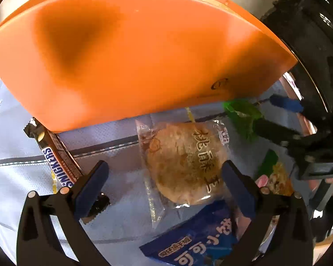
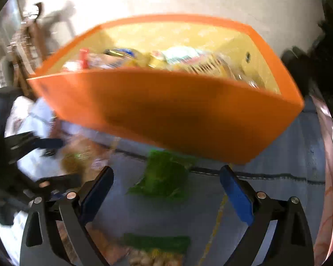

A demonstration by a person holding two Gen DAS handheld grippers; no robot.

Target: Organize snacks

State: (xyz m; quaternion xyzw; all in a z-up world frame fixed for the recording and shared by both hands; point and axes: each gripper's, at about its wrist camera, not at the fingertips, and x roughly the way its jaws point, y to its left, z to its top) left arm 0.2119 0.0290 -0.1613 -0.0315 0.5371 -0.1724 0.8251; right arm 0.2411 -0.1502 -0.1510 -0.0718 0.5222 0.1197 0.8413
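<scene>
1. Orange plastic is dominating both views: a bin (image 1: 126, 51) is standing on a pale blue-grey cloth (image 1: 15, 173), and every item here is placed relative to it.
2. Inside the bin (image 2: 166, 110), the right wrist view is showing a blurred heap of wrapped snacks (image 2: 179, 59) piled against its yellow inner wall.
3. Just in front of the bin's near wall, a clear-wrapped round pastry (image 1: 184, 161) is lying flat on the cloth.
4. The left gripper (image 1: 164, 181) is hovering over that pastry with its jaws standing wide apart, one blue pad on either side and nothing clamped.
5. At the bin's front left corner, a Snickers bar (image 1: 55, 161) is lying with its far end tucked under the bin's edge.
6. Nearer the camera than the pastry, a blue packet (image 1: 195, 241) is overlapping the pastry's wrapper.
7. Below the bin's front right corner, a green packet (image 2: 164, 177) is lying on the cloth.
8. The right gripper (image 2: 166, 188) is hanging over that green packet with its jaws spread and empty; motion blur is smearing the view.
9. Closest to the right camera, a green-topped bag of nuts (image 2: 155, 250) is resting farther out from the bin.
</scene>
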